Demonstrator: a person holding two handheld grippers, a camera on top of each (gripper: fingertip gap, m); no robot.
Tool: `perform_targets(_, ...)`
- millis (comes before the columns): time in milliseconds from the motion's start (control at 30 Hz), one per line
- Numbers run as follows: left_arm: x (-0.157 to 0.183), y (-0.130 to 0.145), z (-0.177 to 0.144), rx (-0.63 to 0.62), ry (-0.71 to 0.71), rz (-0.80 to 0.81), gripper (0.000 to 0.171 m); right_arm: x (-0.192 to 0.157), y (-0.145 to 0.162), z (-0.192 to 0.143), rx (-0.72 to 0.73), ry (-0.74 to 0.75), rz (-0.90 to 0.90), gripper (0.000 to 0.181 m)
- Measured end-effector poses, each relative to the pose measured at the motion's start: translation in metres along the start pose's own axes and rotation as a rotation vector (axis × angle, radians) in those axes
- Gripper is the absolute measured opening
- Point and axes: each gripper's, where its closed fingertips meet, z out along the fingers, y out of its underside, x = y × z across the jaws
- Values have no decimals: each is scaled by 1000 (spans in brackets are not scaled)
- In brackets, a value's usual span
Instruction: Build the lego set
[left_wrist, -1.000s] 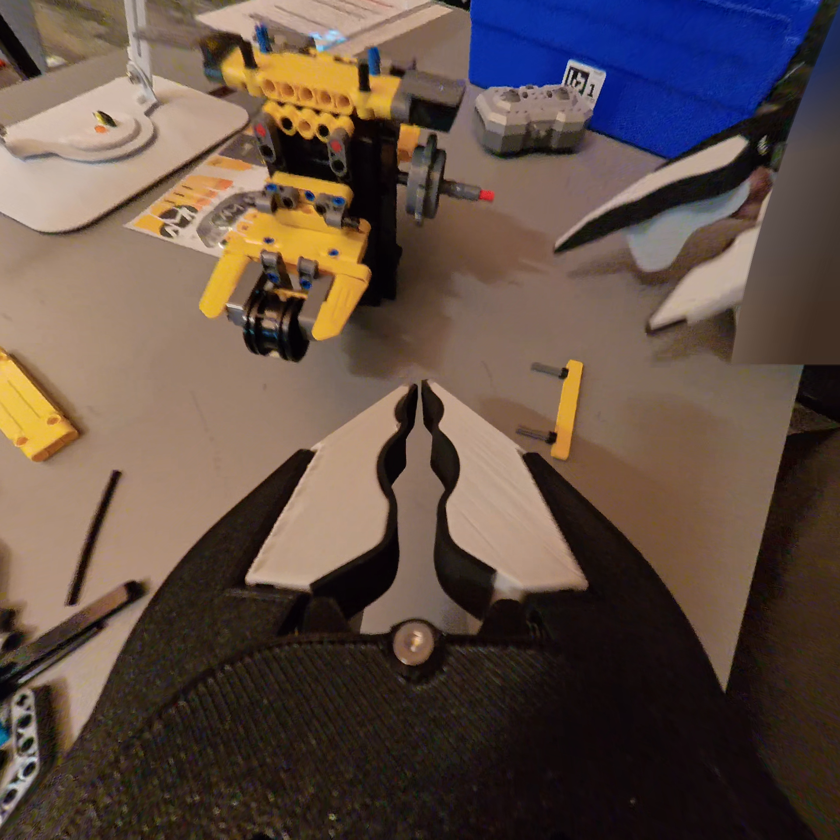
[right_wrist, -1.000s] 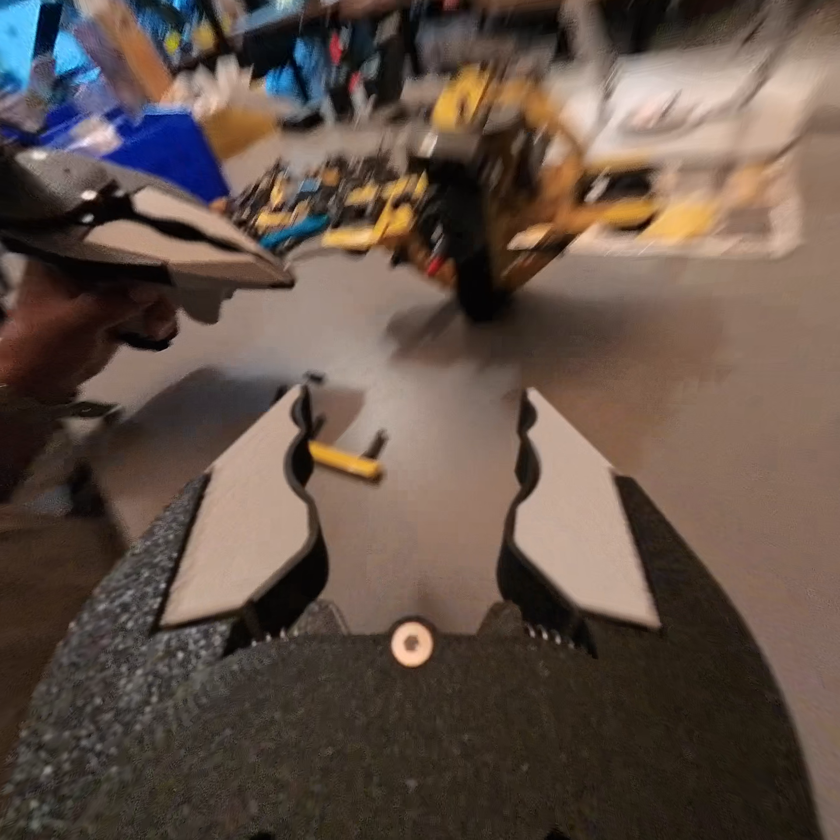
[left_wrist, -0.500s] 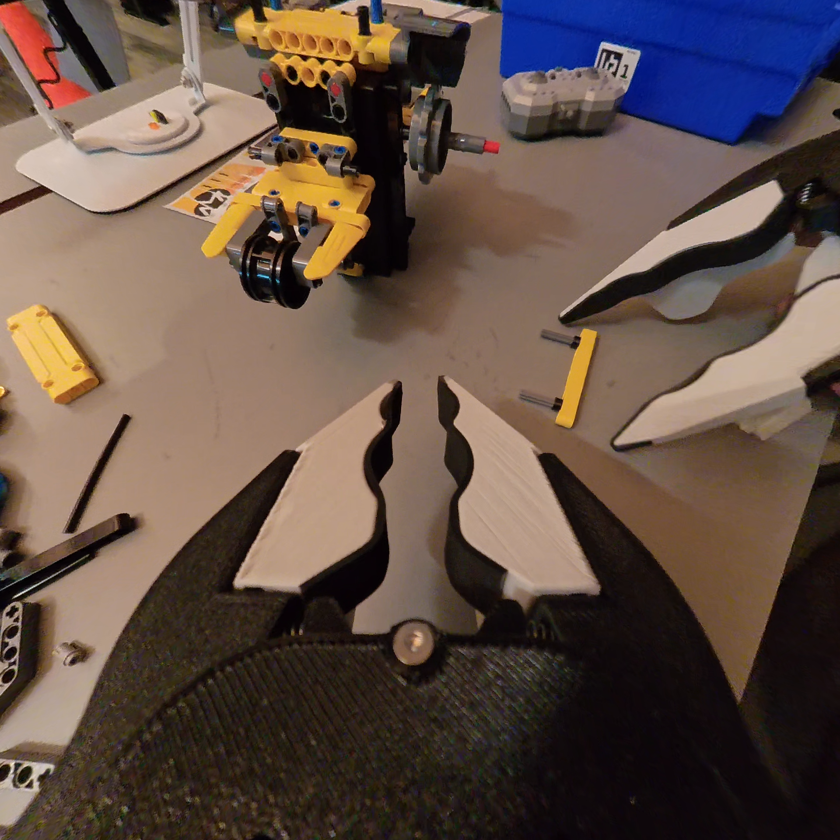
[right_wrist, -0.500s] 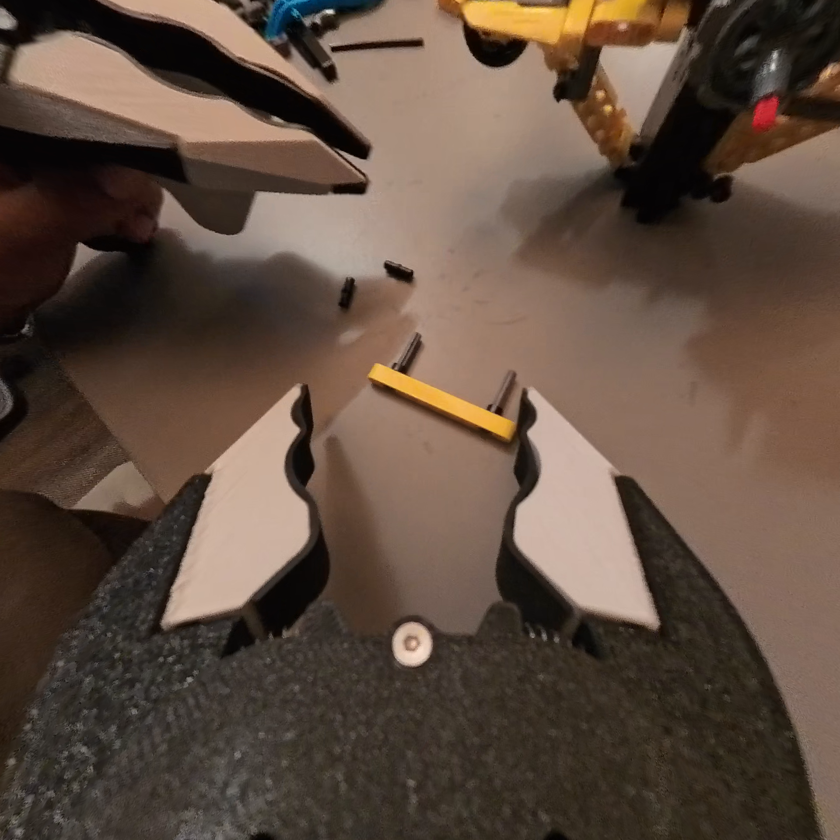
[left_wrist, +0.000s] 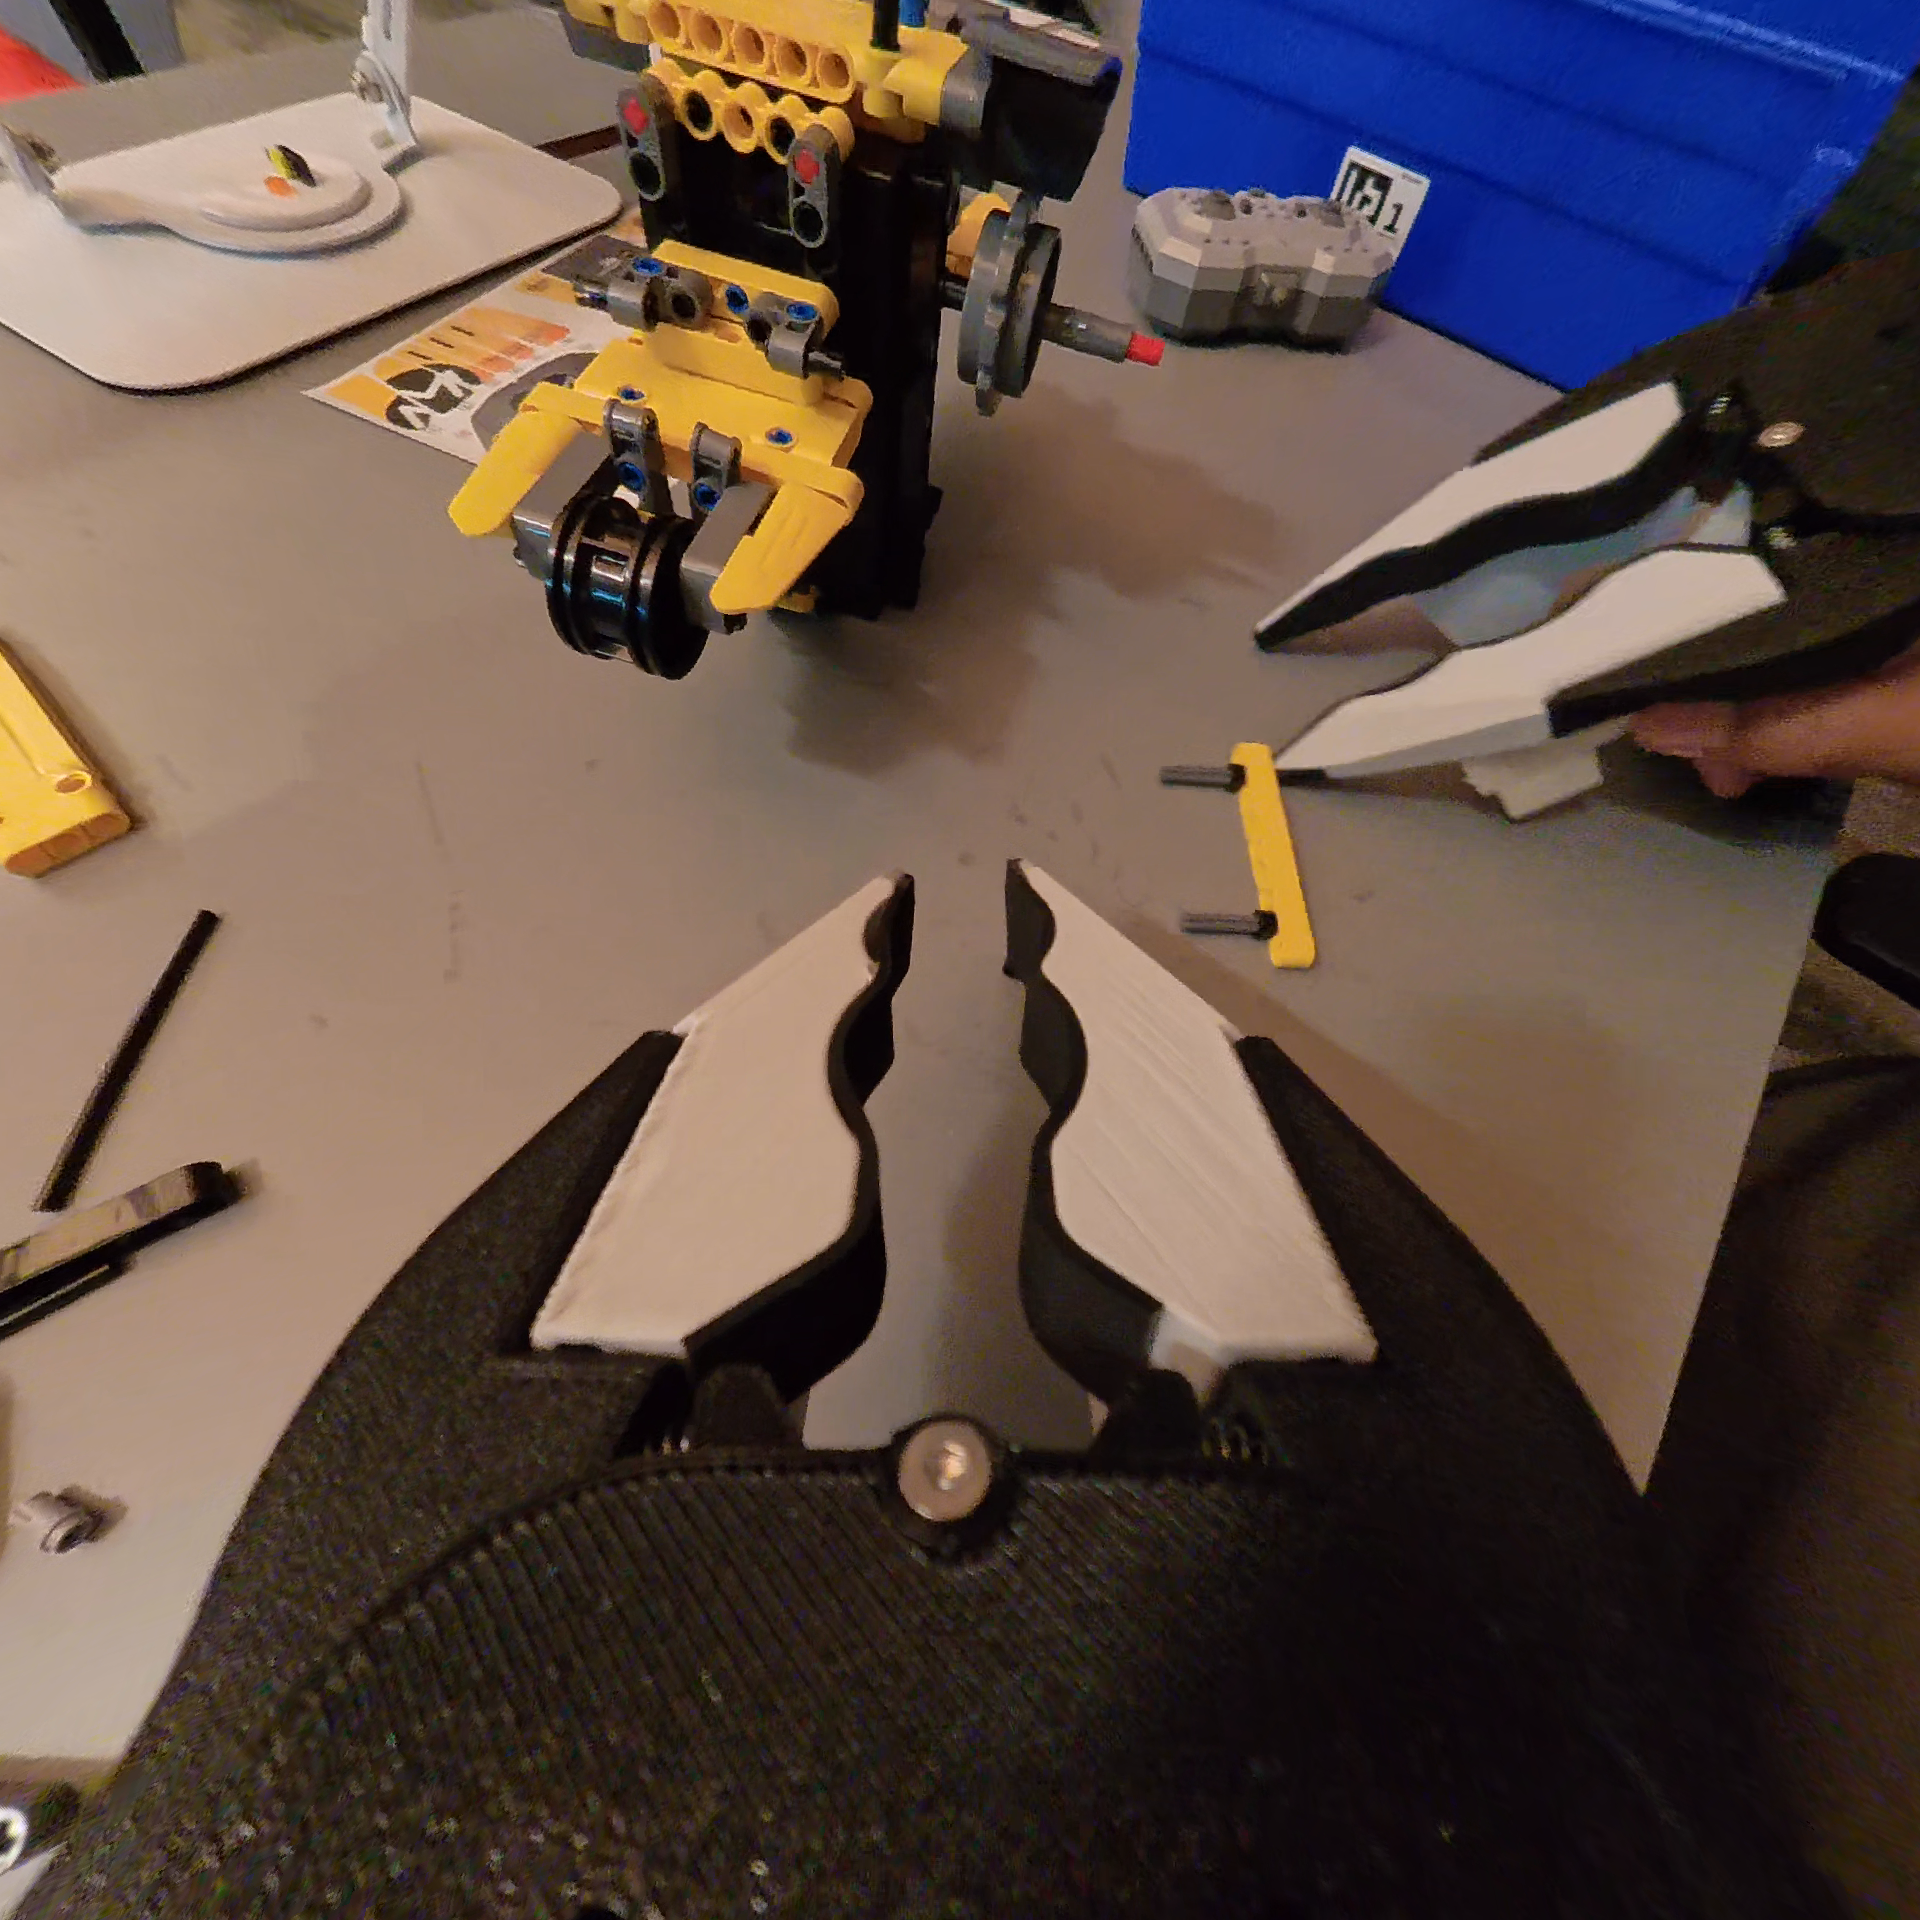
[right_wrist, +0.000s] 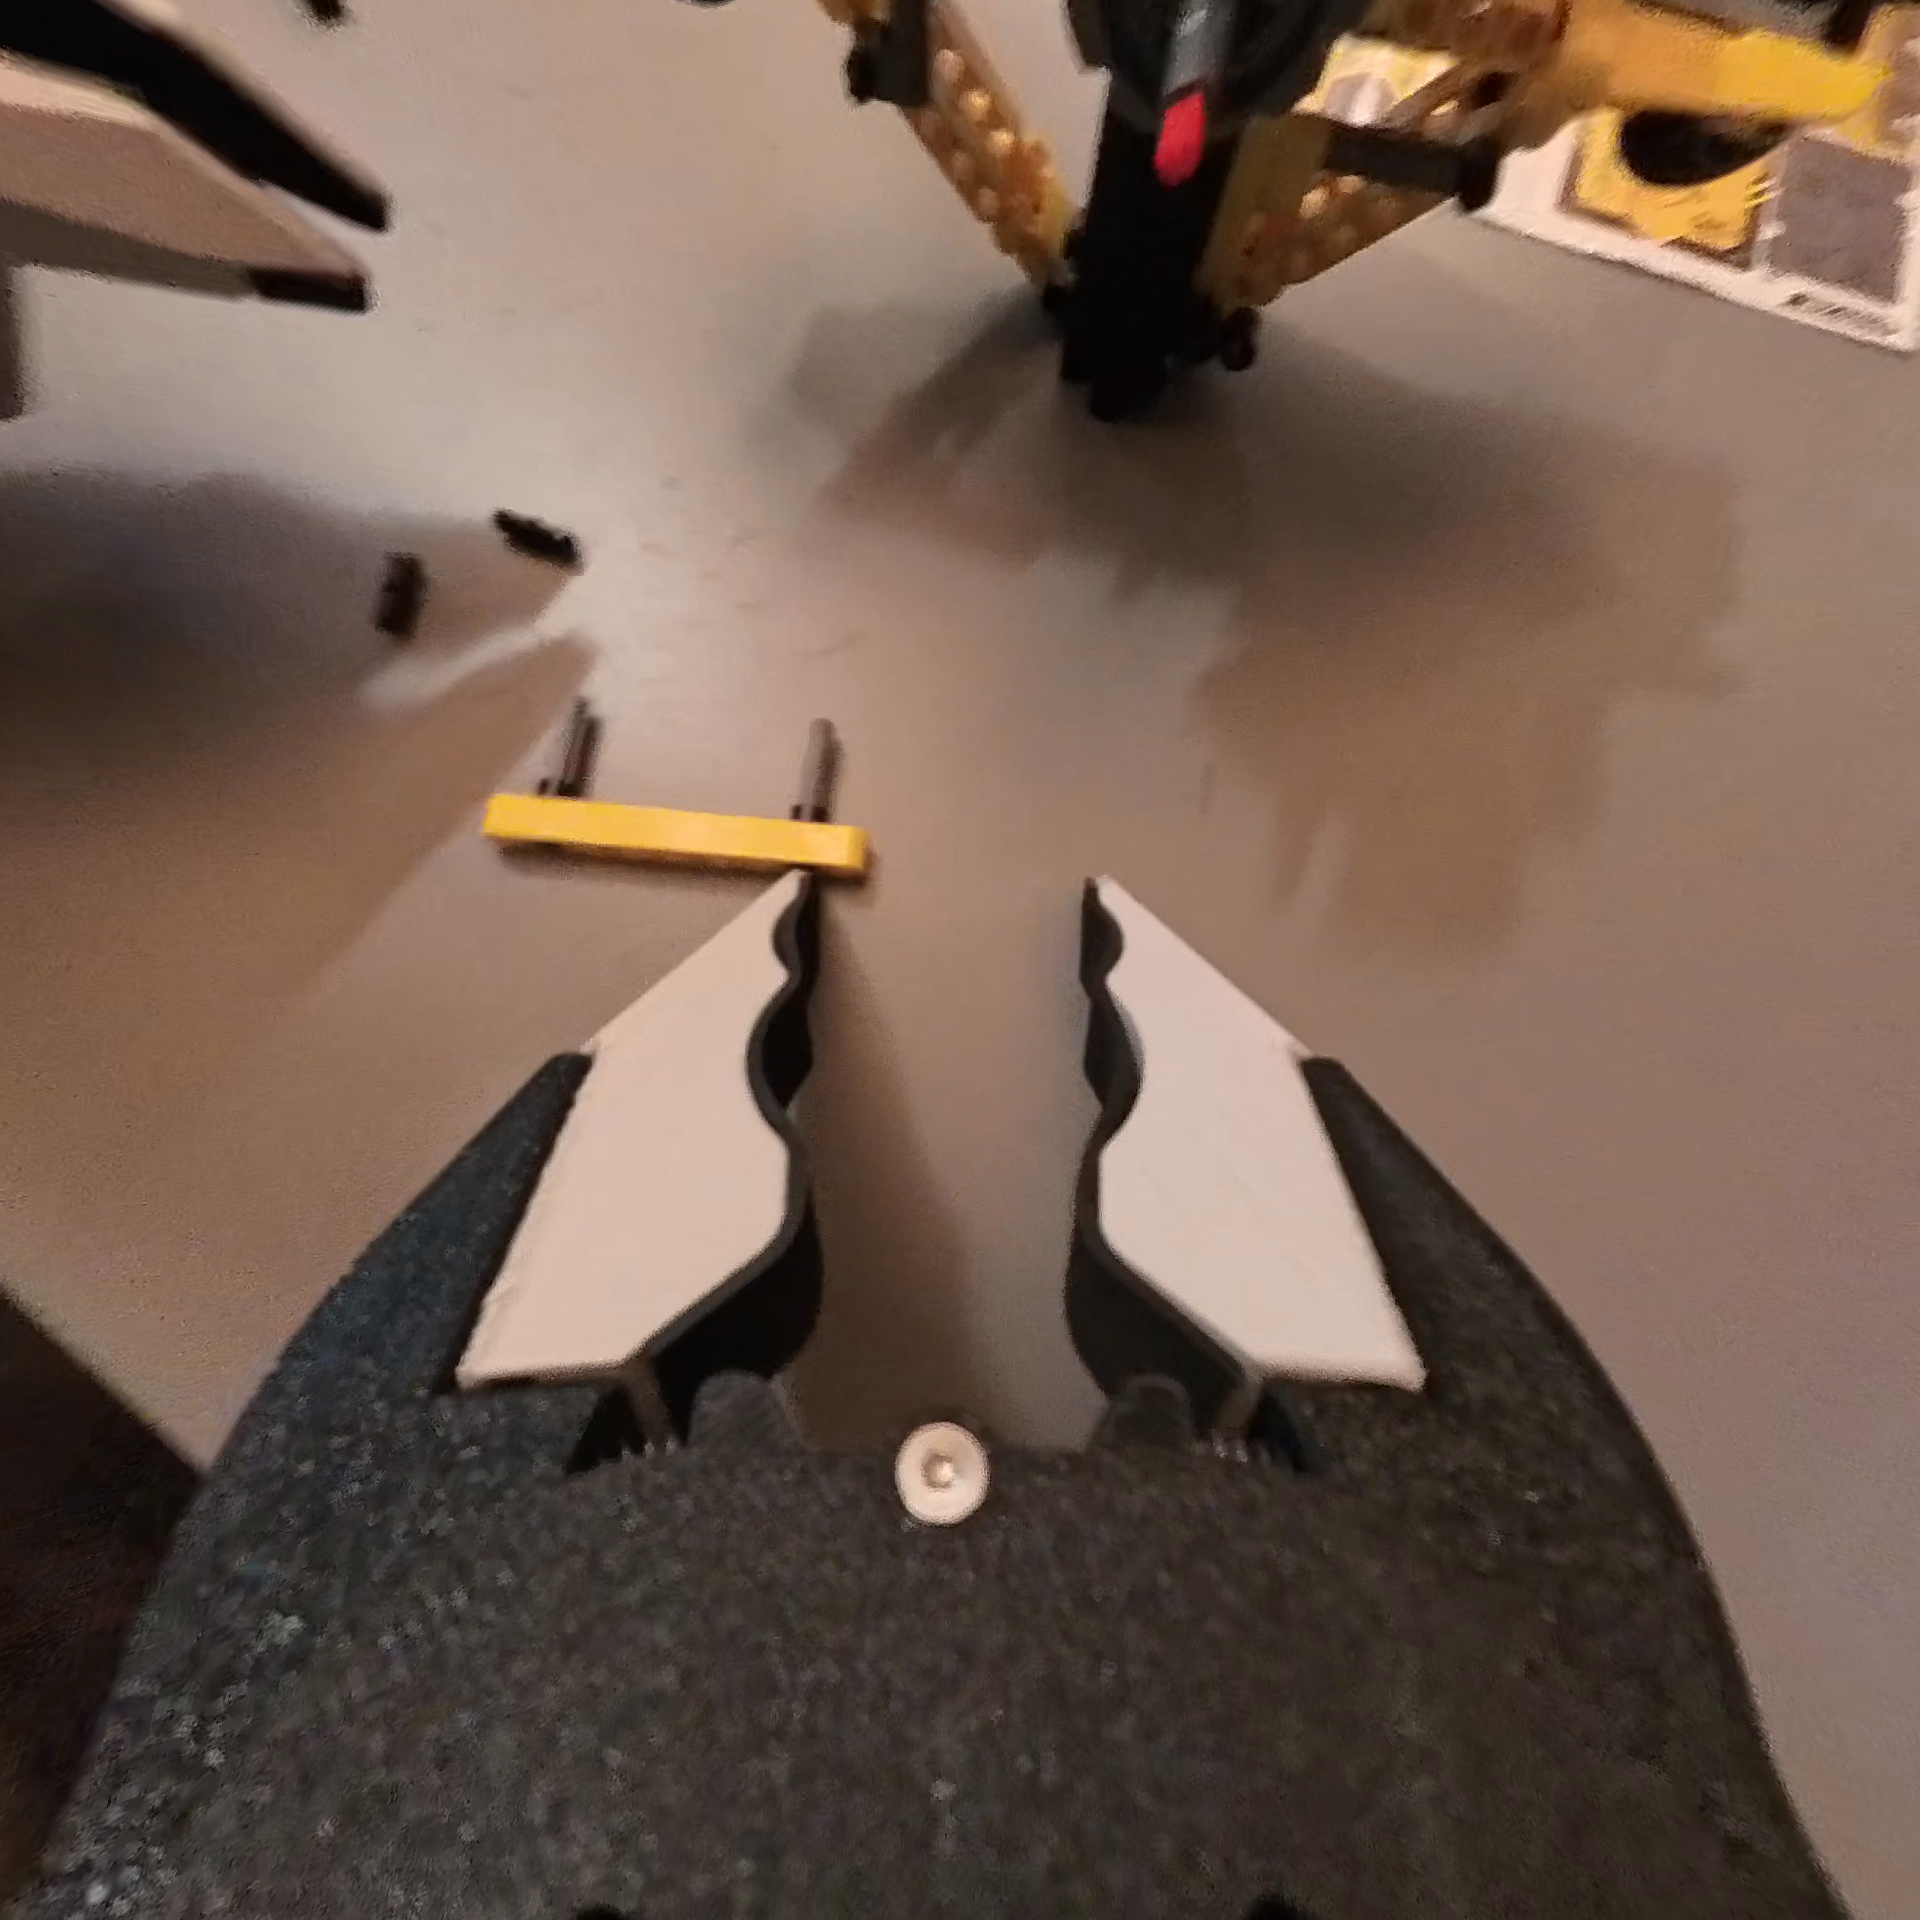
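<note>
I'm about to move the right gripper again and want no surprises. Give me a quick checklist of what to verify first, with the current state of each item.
1. Right gripper open and empty: ok, a clear gap between the jaws, nothing in it.
2. Yellow beam between the right fingertips: not ok, it lies left of the gap, at the left fingertip.
3. Beam flat on the grey table, both black pins in it: ok.
4. Fingertip touching the beam: cannot tell, the view is blurred.
5. Left gripper clear of the beam: ok, slightly open, empty, apart from it.
6. Yellow and black brick model standing clear: ok.
</note>
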Motion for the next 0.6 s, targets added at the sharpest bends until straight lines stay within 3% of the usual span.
perform_targets(267, 4, 2, 1, -15, 32, 2, 15, 9, -27, 18, 50, -36, 6, 56)
perform_targets(433, 8, 4, 3, -32, 49, 22, 14, -35, -41, -16, 232, -373, -35, 64)
perform_targets(600, 20, 17, 11, -134, 157, 12, 12, -50, -33, -16, 171, -504, -52, 77)
